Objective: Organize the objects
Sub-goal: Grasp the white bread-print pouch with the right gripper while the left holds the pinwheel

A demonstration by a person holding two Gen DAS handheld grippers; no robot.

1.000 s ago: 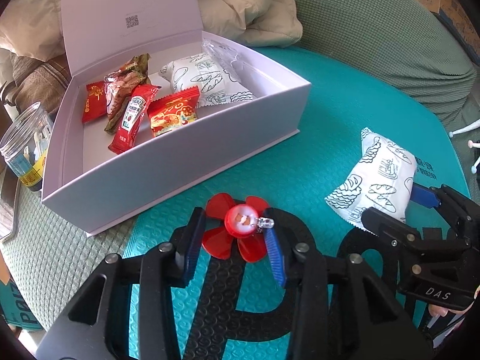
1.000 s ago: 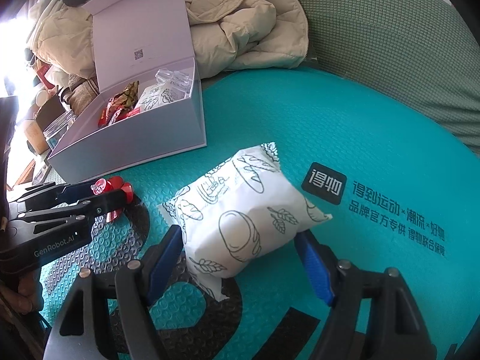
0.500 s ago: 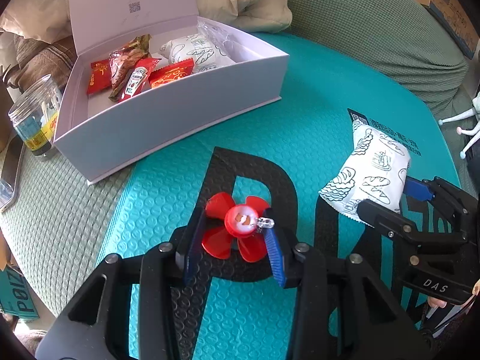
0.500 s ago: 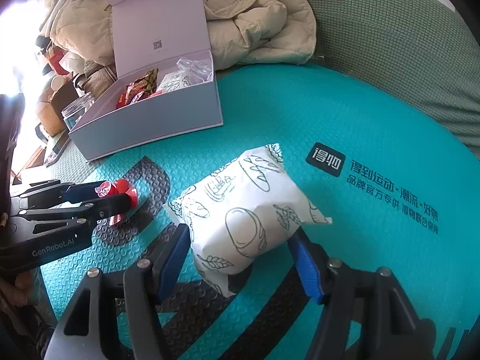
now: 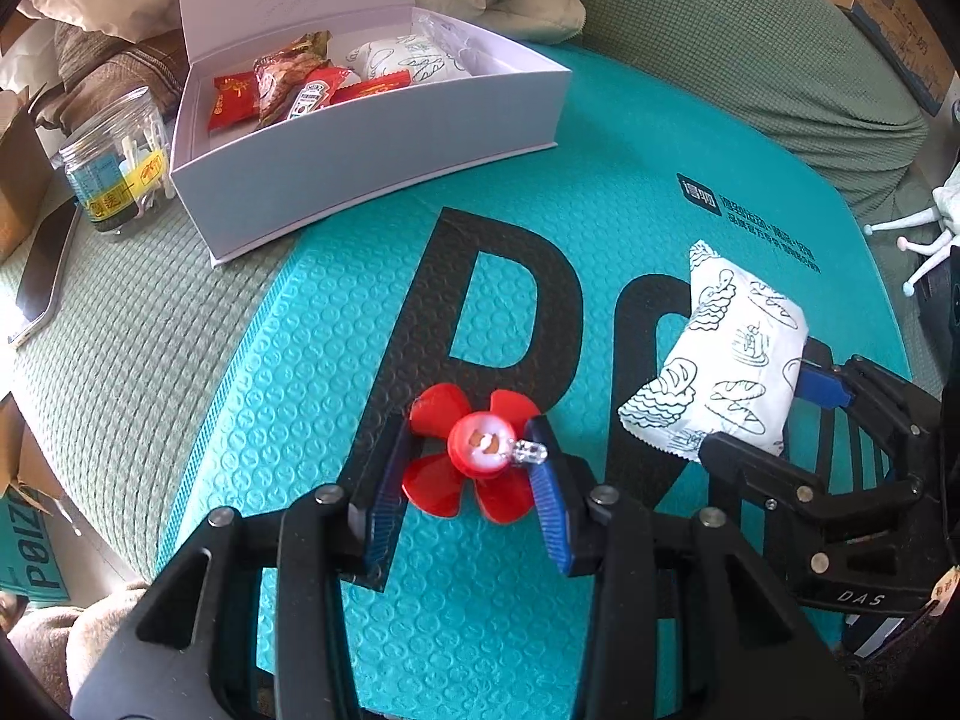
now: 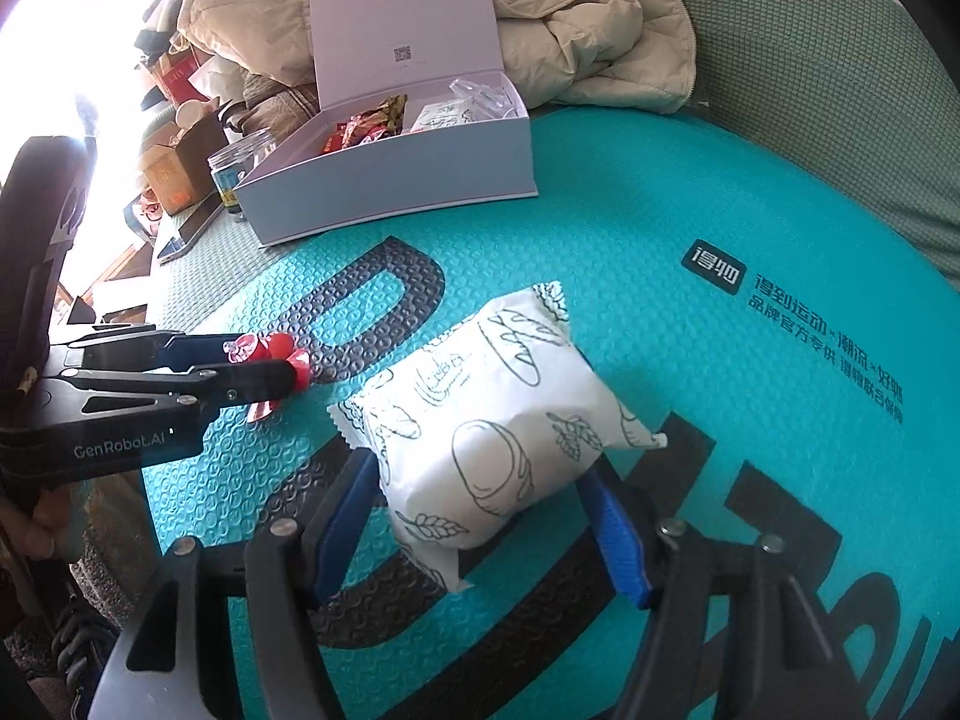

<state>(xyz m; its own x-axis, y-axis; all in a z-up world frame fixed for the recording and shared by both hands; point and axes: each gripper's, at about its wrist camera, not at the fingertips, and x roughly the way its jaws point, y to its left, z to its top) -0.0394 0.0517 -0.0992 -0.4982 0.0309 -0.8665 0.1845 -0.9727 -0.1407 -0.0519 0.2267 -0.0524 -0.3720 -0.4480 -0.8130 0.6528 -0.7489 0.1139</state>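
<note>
A red propeller toy [image 5: 480, 450] with a small clear bulb sits between the blue pads of my left gripper [image 5: 468, 429], which is shut on it just above the teal mat [image 5: 600, 180]. To its right, my right gripper [image 5: 768, 408] carries a white bread packet [image 5: 732, 360] printed with loaf drawings. In the right wrist view both pads touch the bread packet [image 6: 498, 408] while the jaws of the right gripper [image 6: 474, 474] are opening. An open lilac box [image 5: 360, 156] with several snack sachets and another bread packet lies further back on the left.
A clear jar [image 5: 114, 162] and a phone [image 5: 42, 276] lie left of the box on the green sofa cover. A beige jacket [image 6: 588, 18] is heaped behind the box [image 6: 408, 180]. Cardboard boxes stand at the far left.
Both grippers have drawn back from the lilac box, which now looks smaller and farther off. The red toy and the bread packet have stayed between their jaws.
</note>
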